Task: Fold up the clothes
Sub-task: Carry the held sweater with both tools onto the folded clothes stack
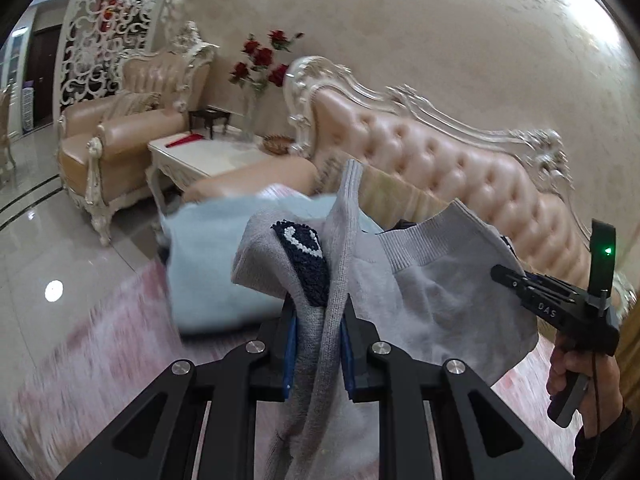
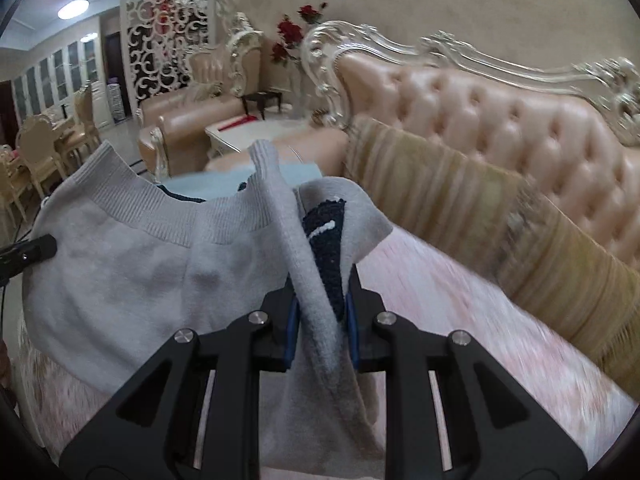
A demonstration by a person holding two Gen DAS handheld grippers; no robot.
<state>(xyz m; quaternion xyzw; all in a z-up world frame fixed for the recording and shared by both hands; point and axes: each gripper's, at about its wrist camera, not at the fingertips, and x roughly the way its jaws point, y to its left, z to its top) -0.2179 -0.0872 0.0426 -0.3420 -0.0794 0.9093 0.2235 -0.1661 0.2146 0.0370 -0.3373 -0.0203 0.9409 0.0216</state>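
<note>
we see the left gripper [image 1: 318, 320], black w/ blue pads, closed tight on a bunched fold of the grey knit sweater w/ ribbed hem and navy terry patch [image 1: 432, 280]; fabric fills the gap btw the pads. the right gripper [image 2: 322, 314], same build, is likewise clamped on a fold of the sweater, the navy patch [image 2: 326, 256] pressed against its right pad. the sweater hangs stretched btw both tools, lifted above the pink fuzzy cover [image 2: 460, 320] on the seat of the tufted pink leather sofa w/ carved cream frame [image 2: 500, 120]. from the left wrist view the right gripper's side shows at frame right, held by a hand [image 1: 576, 376]. a light blue garment [image 1: 208, 264] lies behind the sweater. a striped gold cushion [image 2: 440, 184] leans on the sofa back. red roses [image 1: 262, 60] stand on a cream side table [image 1: 200, 156]. pics blurred low down.
</note>
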